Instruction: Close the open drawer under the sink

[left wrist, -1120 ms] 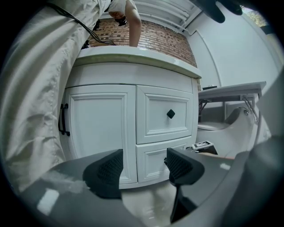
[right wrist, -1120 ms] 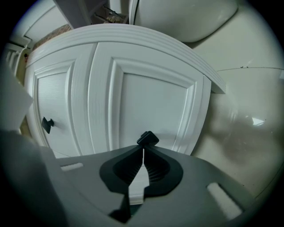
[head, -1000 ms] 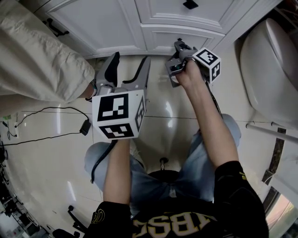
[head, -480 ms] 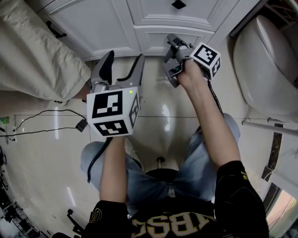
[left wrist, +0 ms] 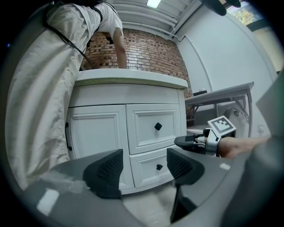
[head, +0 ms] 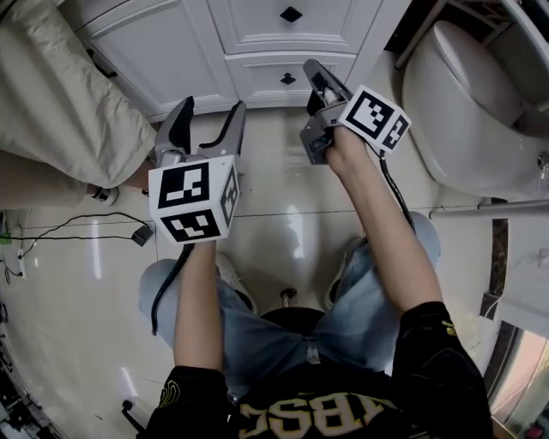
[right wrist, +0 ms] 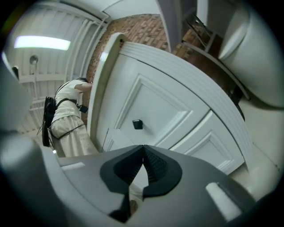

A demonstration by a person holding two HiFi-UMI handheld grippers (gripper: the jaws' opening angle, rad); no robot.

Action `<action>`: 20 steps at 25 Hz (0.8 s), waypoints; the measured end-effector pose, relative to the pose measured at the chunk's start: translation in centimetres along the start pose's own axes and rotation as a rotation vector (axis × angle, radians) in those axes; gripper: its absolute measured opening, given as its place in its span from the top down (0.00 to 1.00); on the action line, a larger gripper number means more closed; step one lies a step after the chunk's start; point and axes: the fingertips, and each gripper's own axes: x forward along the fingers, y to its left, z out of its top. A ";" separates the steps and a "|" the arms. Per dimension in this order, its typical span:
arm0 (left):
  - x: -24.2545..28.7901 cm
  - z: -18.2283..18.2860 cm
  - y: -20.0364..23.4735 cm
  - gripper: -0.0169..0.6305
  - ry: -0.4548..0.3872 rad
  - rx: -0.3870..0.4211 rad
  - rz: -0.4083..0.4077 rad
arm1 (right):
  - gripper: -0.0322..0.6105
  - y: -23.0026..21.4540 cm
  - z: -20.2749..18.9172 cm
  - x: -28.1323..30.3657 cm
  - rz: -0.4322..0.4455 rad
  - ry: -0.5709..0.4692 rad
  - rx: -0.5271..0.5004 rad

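The white vanity cabinet [head: 206,60] fills the top of the head view, with an upper drawer [head: 291,14] and a lower drawer [head: 288,78], each with a black knob. In the left gripper view the upper drawer [left wrist: 158,126] and the lower drawer [left wrist: 159,167] look flush with the cabinet front. My right gripper [head: 314,74] is shut on nothing, its tips just right of the lower drawer's knob and apart from it. That gripper's own view shows a drawer knob [right wrist: 137,124] above the closed right gripper [right wrist: 143,165]. My left gripper [head: 207,118] is open and empty, short of the cabinet door [left wrist: 95,142].
A white toilet [head: 480,103] stands close on the right. A person in beige clothing [head: 60,94] stands at the left by the cabinet. A black cable and adapter [head: 141,233] lie on the glossy tiled floor. A metal rack [left wrist: 222,95] sits right of the vanity.
Both grippers have risen in front of the cabinet, the right one more. The right gripper has rolled, its marker cube turning. More of the drawers shows at the top of the head view.
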 end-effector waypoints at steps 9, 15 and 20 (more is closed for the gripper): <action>-3.5 2.0 -1.9 0.49 -0.080 0.019 -0.015 | 0.89 7.4 2.4 -5.2 -0.052 -0.039 -0.599; -6.1 3.0 -2.0 0.49 -0.124 -0.007 0.000 | 0.36 11.1 3.1 -8.7 -0.067 -0.116 -0.747; -8.3 3.8 -3.4 0.49 -0.185 0.021 -0.012 | 0.31 12.3 3.9 -12.2 -0.158 -0.161 -0.733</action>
